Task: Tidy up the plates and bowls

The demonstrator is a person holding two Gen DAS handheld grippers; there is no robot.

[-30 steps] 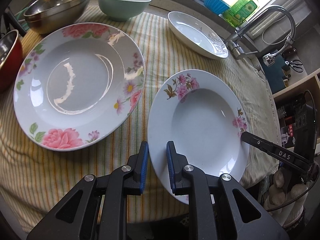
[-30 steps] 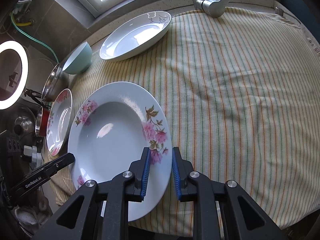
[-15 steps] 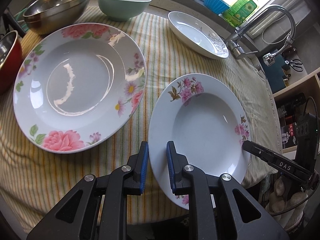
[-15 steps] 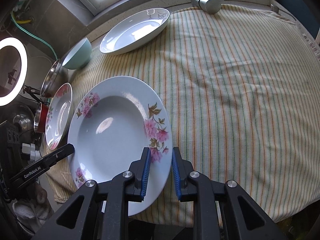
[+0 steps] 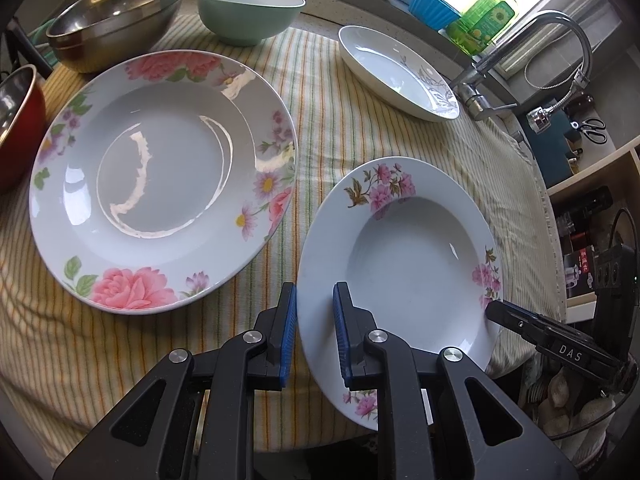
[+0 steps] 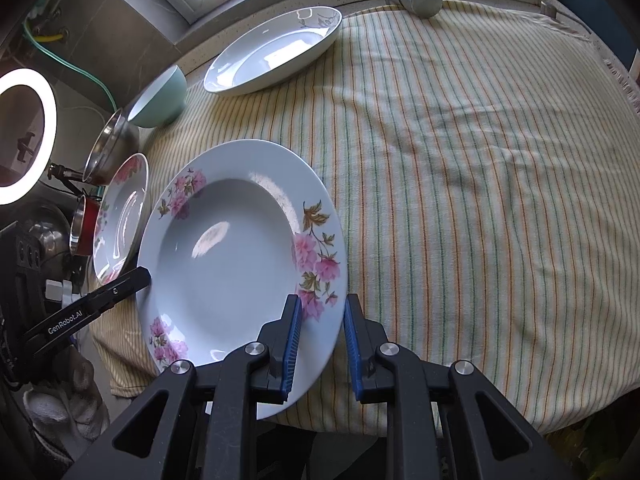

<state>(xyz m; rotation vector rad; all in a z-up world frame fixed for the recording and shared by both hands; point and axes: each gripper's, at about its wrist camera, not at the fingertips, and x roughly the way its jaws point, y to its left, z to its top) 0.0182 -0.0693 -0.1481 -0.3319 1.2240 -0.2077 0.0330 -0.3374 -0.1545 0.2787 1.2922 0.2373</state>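
2 grippers, left gripper (image 5: pixel 314 330) and right gripper (image 6: pixel 320 340), clamp opposite rims of small floral plate (image 5: pixel 404 256); lift level, then stack onto large floral plate (image 5: pixel 160 176) alongside.

red bowl (image 5: pixel 16 128) cut by the frame edge, ring light (image 6: pixel 24 136) likewise, plate's near rim (image 5: pixel 360 404) behind gripper

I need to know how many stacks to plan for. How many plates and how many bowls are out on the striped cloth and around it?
Plates: 3, the big rose plate, the small pink-flower plate, the white oval plate
Bowls: 3, steel bowl, green bowl, red bowl
Total: 6
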